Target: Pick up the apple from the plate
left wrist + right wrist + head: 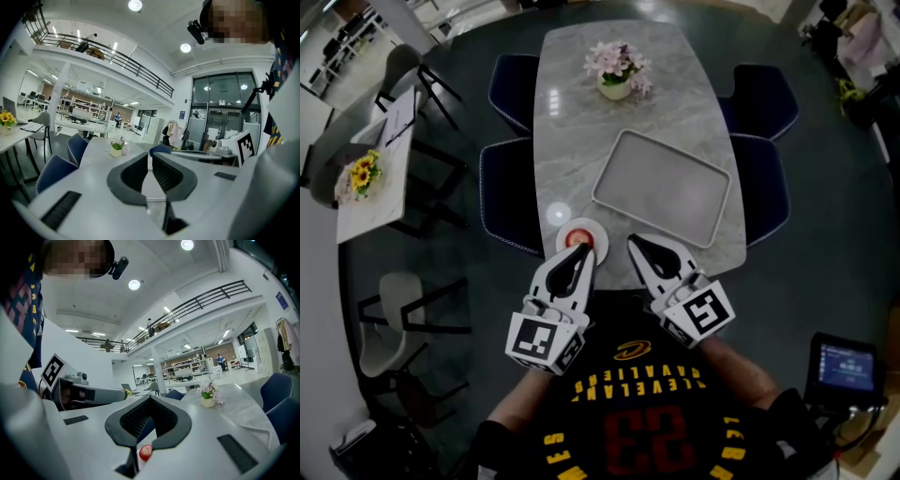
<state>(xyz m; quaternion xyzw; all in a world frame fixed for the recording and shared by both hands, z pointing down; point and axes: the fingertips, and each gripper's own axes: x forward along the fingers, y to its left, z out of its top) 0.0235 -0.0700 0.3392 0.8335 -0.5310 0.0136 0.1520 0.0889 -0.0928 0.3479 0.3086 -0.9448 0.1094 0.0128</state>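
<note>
A small red apple (577,238) lies on a little white plate (582,224) at the near edge of the grey marble table (581,122). My left gripper (583,251) hangs just in front of the plate, its tips over the plate's near rim, jaws together and holding nothing. My right gripper (633,244) is to the right of the plate, also shut and empty. In the right gripper view the apple (145,452) shows low down, behind the closed jaws (151,399). The left gripper view looks over its jaws (150,160) along the table; the apple is hidden there.
A large pale tray (661,187) lies on the table's right half, beyond the right gripper. A pot of pink flowers (616,73) stands at the far end. Dark blue chairs (508,192) flank both sides of the table. A side table with yellow flowers (362,173) is at the left.
</note>
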